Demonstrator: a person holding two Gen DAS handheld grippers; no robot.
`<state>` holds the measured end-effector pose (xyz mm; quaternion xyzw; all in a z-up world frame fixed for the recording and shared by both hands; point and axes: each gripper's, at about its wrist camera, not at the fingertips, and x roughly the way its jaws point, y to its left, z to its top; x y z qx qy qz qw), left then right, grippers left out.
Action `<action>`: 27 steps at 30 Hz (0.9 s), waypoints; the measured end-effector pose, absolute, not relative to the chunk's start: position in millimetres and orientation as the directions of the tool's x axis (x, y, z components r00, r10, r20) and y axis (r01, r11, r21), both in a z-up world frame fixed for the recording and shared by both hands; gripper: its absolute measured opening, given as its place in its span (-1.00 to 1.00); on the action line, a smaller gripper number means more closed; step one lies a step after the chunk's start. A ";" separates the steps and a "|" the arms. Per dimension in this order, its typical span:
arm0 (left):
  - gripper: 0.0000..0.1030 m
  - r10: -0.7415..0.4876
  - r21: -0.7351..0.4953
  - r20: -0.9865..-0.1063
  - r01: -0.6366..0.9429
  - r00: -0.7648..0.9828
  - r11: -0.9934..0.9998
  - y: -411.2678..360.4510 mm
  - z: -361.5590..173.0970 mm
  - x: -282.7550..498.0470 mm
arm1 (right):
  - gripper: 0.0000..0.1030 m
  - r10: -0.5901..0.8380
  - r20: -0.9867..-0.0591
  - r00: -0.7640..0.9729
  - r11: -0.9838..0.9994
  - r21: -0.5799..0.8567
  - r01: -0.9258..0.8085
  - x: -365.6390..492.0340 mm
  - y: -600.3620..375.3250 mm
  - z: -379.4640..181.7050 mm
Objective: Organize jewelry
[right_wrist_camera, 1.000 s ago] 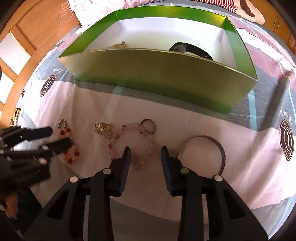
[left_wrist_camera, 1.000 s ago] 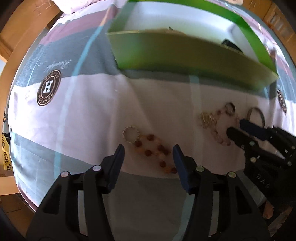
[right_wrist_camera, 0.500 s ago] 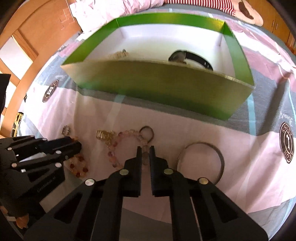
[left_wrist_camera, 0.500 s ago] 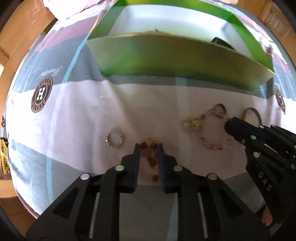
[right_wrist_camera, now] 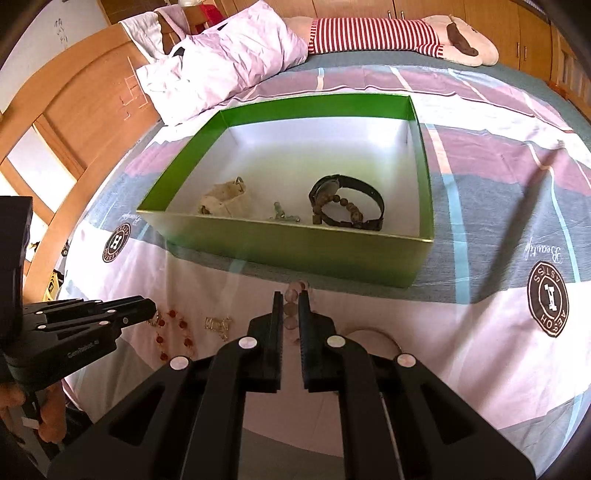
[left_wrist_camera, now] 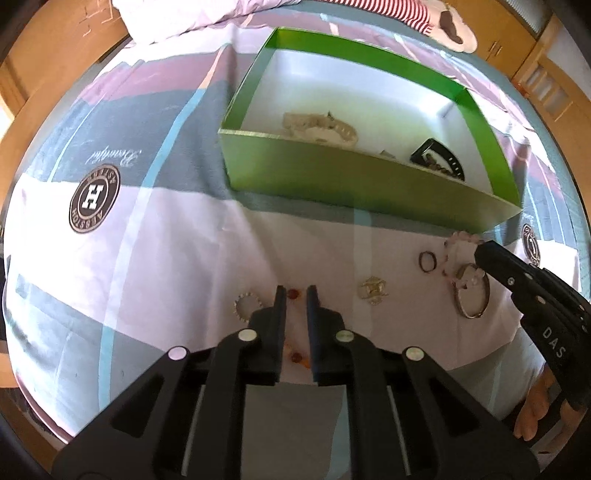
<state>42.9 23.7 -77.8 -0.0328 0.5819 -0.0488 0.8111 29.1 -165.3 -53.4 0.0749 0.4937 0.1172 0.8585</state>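
Observation:
A green box (left_wrist_camera: 332, 177) (right_wrist_camera: 295, 254) with a white inside stands on the bed and holds a black watch (right_wrist_camera: 354, 199), a brown bead bracelet and pale pieces. My left gripper (left_wrist_camera: 295, 291) is shut on a red bead bracelet (left_wrist_camera: 293, 294) and holds it above the sheet; the bracelet also shows in the right wrist view (right_wrist_camera: 173, 328). My right gripper (right_wrist_camera: 291, 295) is shut on a pink bead bracelet (right_wrist_camera: 291, 295), lifted in front of the box; it also shows in the left wrist view (left_wrist_camera: 461, 254).
On the sheet lie a small toothed ring (left_wrist_camera: 247, 306), a gold clasp piece (left_wrist_camera: 373, 291) (right_wrist_camera: 218, 325), a dark ring (left_wrist_camera: 427, 261) and a large metal bangle (left_wrist_camera: 472, 299). Pillows (right_wrist_camera: 221, 70) and a striped plush (right_wrist_camera: 388, 33) lie beyond the box.
Both grippers closed from open onto their bracelets, then rose, lifting them off the sheet. The box now shows from higher up.

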 end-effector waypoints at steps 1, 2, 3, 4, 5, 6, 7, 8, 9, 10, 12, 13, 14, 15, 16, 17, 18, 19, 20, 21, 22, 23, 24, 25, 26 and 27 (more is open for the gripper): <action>-0.69 -0.115 -0.109 -0.944 0.038 0.309 0.993 24.6 -80.2 43.1 | -0.85 0.276 -0.831 0.483 0.961 0.243 -0.131 29.1 -164.7 -53.6; -0.62 -0.112 -0.106 -0.946 0.036 0.304 0.994 27.9 -84.7 42.6 | -0.85 0.276 -0.832 0.481 0.961 0.242 -0.134 29.1 -163.3 -54.1; -0.57 -0.100 -0.095 -0.950 0.031 0.296 0.995 28.0 -87.2 41.2 | -0.85 0.275 -0.833 0.480 0.962 0.239 -0.135 29.3 -161.5 -55.2; -0.45 -0.089 -0.086 -0.953 0.025 0.288 0.996 28.3 -89.0 39.8 | -0.85 0.274 -0.835 0.478 0.962 0.238 -0.134 28.5 -161.5 -55.8; -0.35 -0.082 -0.080 -0.956 0.020 0.282 0.997 29.3 -91.2 38.2 | -0.85 0.273 -0.837 0.474 0.962 0.238 -0.134 28.9 -160.8 -57.1; -0.33 -0.074 -0.074 -0.959 0.012 0.274 0.997 29.8 -95.1 37.1 | -0.85 0.273 -0.841 0.468 0.962 0.238 -0.134 29.5 -160.2 -58.7; -0.32 -0.069 -0.069 -0.961 0.007 0.269 0.998 32.0 -97.2 36.2 | -0.85 0.273 -0.842 0.465 0.962 0.238 -0.134 29.9 -159.3 -60.3; -0.32 -0.061 -0.062 -0.963 0.002 0.261 0.998 32.0 -100.2 36.4 | -0.85 0.273 -0.844 0.462 0.962 0.238 -0.134 29.8 -158.8 -61.5; -0.32 -0.052 -0.055 -0.967 -0.003 0.249 0.998 31.0 -104.3 37.1 | -0.85 0.274 -0.844 0.461 0.962 0.238 -0.136 29.0 -158.6 -62.0; -0.32 -0.048 -0.051 -0.970 -0.005 0.239 0.999 30.1 -107.4 37.3 | -0.85 0.275 -0.845 0.459 0.962 0.238 -0.138 28.8 -157.9 -62.4; -0.32 -0.042 -0.043 -0.973 0.004 0.227 0.999 26.7 -111.4 37.8 | -0.85 0.273 -0.846 0.457 0.962 0.234 -0.141 28.5 -156.5 -63.4; -0.30 -0.040 -0.039 -0.974 0.011 0.223 0.999 25.9 -112.1 38.6 | -0.85 0.272 -0.847 0.456 0.962 0.232 -0.142 28.4 -155.8 -64.1; -0.25 -0.038 -0.035 -0.975 0.017 0.221 0.999 23.1 -113.7 39.1 | -0.85 0.271 -0.849 0.455 0.963 0.231 -0.142 28.4 -155.4 -64.9; -0.23 -0.035 -0.030 -0.975 0.025 0.219 0.999 20.4 -115.3 39.6 | -0.85 0.270 -0.849 0.453 0.963 0.231 -0.142 28.6 -155.0 -65.6; -0.20 -0.030 -0.024 -0.976 0.030 0.218 0.999 18.6 -116.4 39.9 | -0.85 0.270 -0.851 0.452 0.963 0.229 -0.142 28.8 -154.6 -66.1; -0.19 -0.026 -0.019 -0.976 0.032 0.217 0.999 17.3 -117.2 40.2 | -0.85 0.268 -0.852 0.450 0.963 0.227 -0.143 28.9 -154.2 -66.6; -0.18 -0.021 -0.013 -0.976 0.035 0.217 0.999 15.9 -118.0 40.6 | -0.85 0.267 -0.852 0.450 0.963 0.226 -0.143 29.0 -154.1 -66.9; -0.16 -0.018 -0.010 -0.976 0.037 0.217 0.999 15.0 -118.4 40.9 | -0.85 0.267 -0.853 0.448 0.963 0.226 -0.143 29.2 -153.8 -67.4; -0.15 -0.016 -0.007 -0.976 0.039 0.218 0.999 13.2 -118.9 40.6 | -0.85 0.267 -0.854 0.447 0.963 0.226 -0.144 29.1 -153.4 -67.8; -0.15 -0.012 -0.003 -0.976 0.042 0.218 0.999 13.5 -119.5 40.9 | -0.85 0.266 -0.854 0.447 0.964 0.225 -0.145 29.0 -153.3 -68.0; -0.14 -0.009 0.000 -0.976 0.043 0.219 0.999 13.2 -119.7 41.1 | -0.85 0.266 -0.854 0.447 0.964 0.225 -0.144 29.2 -153.2 -68.0; -0.13 -0.008 0.002 -0.976 0.045 0.218 0.999 12.6 -119.8 41.6 | -0.85 0.266 -0.854 0.448 0.964 0.224 -0.145 29.2 -153.1 -68.0; -0.13 -0.007 0.003 -0.976 0.047 0.218 0.999 13.4 -119.8 41.6 | -0.85 0.265 -0.853 0.449 0.964 0.223 -0.145 29.0 -153.2 -68.0; -0.12 -0.008 0.002 -0.976 0.046 0.217 0.999 13.0 -120.2 42.0 | -0.85 0.263 -0.853 0.451 0.964 0.222 -0.144 29.0 -153.3 -68.0; -0.12 -0.008 0.002 -0.976 0.044 0.217 0.999 8.7 -122.1 43.1 | -0.85 0.262 -0.853 0.452 0.965 0.221 -0.143 28.9 -153.4 -68.1; -0.12 -0.007 0.002 -0.976 0.043 0.217 0.999 9.4 -121.3 43.2 | -0.85 0.261 -0.853 0.452 0.965 0.221 -0.142 29.0 -153.8 -68.4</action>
